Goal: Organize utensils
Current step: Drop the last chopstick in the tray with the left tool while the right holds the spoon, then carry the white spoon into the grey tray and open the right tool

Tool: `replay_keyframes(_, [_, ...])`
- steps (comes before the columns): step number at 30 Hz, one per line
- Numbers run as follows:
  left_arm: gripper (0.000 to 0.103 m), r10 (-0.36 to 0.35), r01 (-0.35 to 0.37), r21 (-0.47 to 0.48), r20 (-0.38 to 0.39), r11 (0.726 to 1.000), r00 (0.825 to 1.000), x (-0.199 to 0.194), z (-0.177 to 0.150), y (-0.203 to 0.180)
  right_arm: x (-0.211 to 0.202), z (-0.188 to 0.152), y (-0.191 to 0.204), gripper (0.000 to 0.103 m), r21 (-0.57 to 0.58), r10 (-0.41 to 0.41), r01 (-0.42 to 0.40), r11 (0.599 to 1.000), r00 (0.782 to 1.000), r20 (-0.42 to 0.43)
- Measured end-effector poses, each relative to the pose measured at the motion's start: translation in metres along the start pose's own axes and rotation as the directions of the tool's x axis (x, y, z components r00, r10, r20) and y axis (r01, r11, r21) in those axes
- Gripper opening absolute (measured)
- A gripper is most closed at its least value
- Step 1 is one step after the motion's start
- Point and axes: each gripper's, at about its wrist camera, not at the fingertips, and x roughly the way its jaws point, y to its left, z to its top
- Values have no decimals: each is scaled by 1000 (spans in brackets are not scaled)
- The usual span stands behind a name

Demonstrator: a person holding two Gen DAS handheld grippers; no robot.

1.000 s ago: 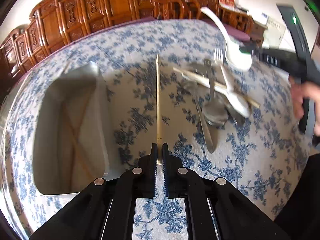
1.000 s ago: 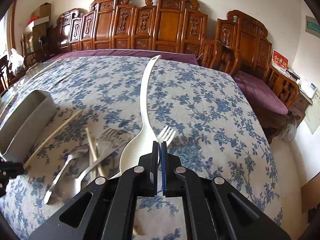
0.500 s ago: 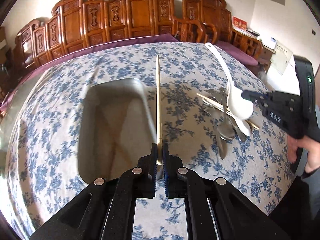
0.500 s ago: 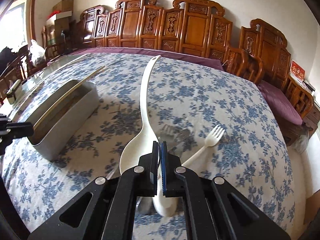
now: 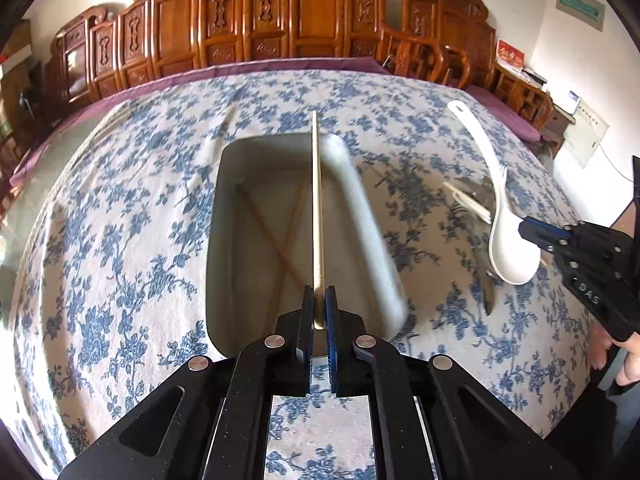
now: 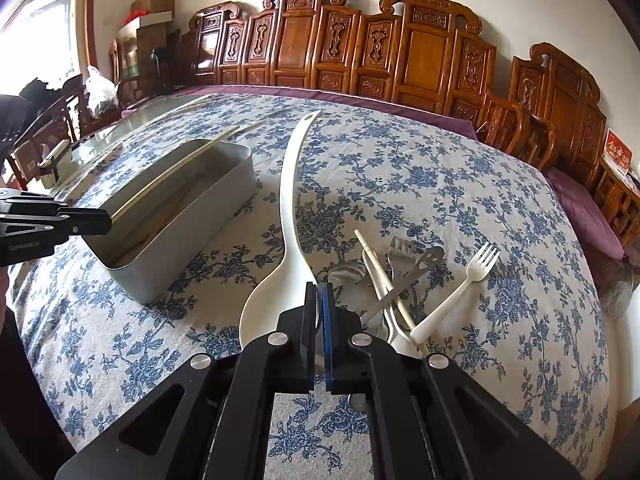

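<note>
The gray bin's near wall blurs. Left tool clamps a chopstick above it; right tool grips the white ladle over the bench's heaped, overlapping utensils.

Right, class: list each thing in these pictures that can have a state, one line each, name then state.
Left gripper: shut on the pale wooden chopstick.
Pale wooden chopstick: held above the grey metal box.
Grey metal box: open-topped, chopsticks lying crossed inside.
Right gripper: shut on the white plastic ladle.
White plastic ladle: held, handle pointing away.
White plastic fork: lying on the tablecloth.
Metal cutlery pile: loose, unsorted.
</note>
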Motion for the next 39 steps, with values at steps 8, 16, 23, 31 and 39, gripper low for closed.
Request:
replay_keyframes(8, [4,13,-13,-2,-39,1000,999,10,-2,5,1,-1,5,4,-17,14,-14,1000,1000,-5])
replay_keyframes(16, [5,22,-22,-10,-57,1000,998,11,-4,11,0,0,8,4,-23,20,-20,1000,1000,-4])
replay_keyframes(23, [8,25,-26,-33,-18,999,1000,3,3,19,-3,2,18,4,-19,59,-59,998,998,-6])
replay_keyframes(31, [26,64,-61,-84,28,995,998,-5,11,42,4,17,44,4,-11,125,-125,992,992,-17])
replay_keyframes(39, [44,97,-88,-123,73,989,993,-14,18,60,14,46,66,4,9,194,-194,981,981,0])
